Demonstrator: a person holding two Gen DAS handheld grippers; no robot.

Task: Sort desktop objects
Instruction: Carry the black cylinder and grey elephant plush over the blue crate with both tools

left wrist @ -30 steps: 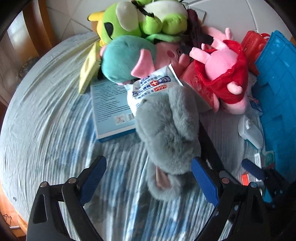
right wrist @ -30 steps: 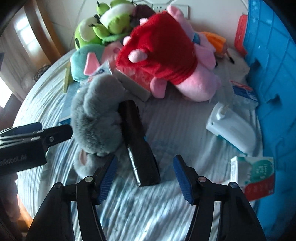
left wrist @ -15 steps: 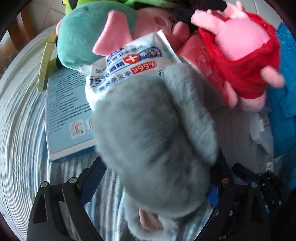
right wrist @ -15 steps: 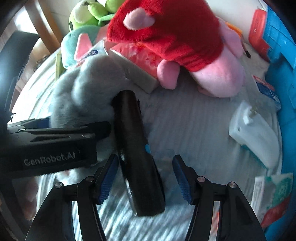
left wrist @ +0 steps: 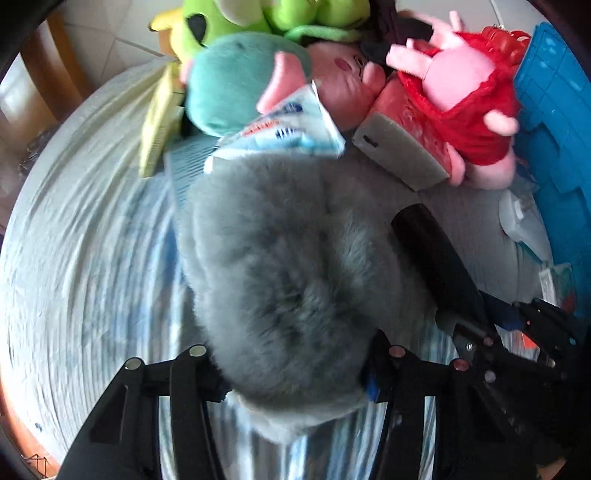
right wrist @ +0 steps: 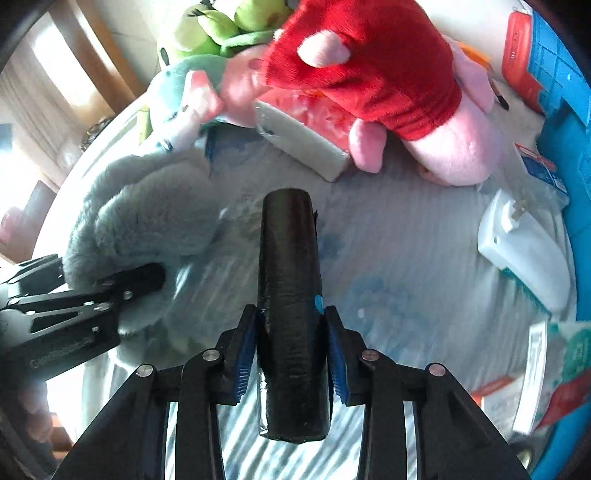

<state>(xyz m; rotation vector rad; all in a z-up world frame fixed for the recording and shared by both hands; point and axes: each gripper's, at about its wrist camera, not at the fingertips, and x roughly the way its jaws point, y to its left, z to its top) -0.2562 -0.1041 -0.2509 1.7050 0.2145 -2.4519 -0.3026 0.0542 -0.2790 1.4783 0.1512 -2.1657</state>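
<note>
Left wrist view: the left gripper (left wrist: 291, 373) has its jaws closing around the fluffy grey plush toy (left wrist: 280, 277), which fills the centre and bulges between the two black fingers at 6 o'clock; the fur already looks pinched. At 12 o'clock a heap remains unsorted: a lime-green plush (left wrist: 266, 18), a teal-and-pink plush (left wrist: 236, 92), and a pink pig plush in a red dress (left wrist: 461, 96) at 1 o'clock. A white-and-blue wipes packet (left wrist: 291, 129) sits just above the grey toy; its print is too blurred to read. A blue plastic crate (left wrist: 554, 129) stands at 3 o'clock.

Right wrist view: the right gripper (right wrist: 291, 350) is clamped on a black cylindrical roll (right wrist: 290, 277), blue pads pressing both its sides, the roll pointing toward 12 o'clock over the striped blue-white tablecloth (right wrist: 406, 258). A white plastic device (right wrist: 524, 247) lies at 3 o'clock, a teal-and-red tissue pack (right wrist: 554, 369) at 4 o'clock. Faint lettering runs along the left gripper's body at 8 o'clock, unreadable here.

Judging by the crowded table, sorting has barely begun: two items are being picked, nearly everything else is left.
</note>
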